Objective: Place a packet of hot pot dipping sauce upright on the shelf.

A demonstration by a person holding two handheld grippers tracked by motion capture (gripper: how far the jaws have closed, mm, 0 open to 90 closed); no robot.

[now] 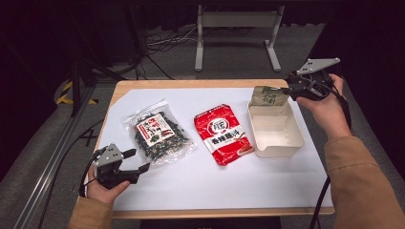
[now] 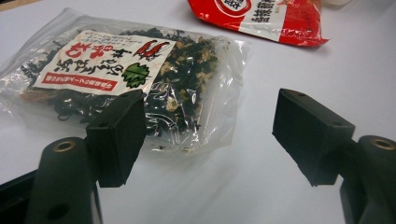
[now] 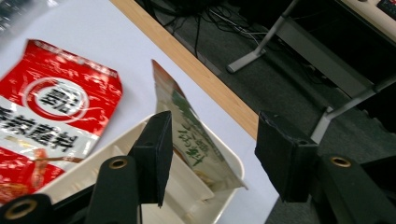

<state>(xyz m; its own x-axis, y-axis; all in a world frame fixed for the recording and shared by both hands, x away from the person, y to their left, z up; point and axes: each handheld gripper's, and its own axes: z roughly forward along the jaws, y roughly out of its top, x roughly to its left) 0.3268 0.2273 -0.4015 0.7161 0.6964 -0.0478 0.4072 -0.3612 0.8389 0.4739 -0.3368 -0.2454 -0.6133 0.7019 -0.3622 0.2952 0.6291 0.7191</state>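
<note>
White tabletop [image 1: 210, 186] holds three packets, one standing in one tray [image 1: 282, 143]; both claws released.

Tan sleeves; each black gripper [image 1: 139, 161] bears a grey three-cornered plate, brass-looking screws, and a black cable.

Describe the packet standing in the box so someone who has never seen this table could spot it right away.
On the white sheet that covers the table, look to the right end, where a cream box sits. The small pale packet with green print leans upright against the box's far wall. Unlike the red pouch and the clear bag, which lie flat on the sheet, it stands in the box.
</note>
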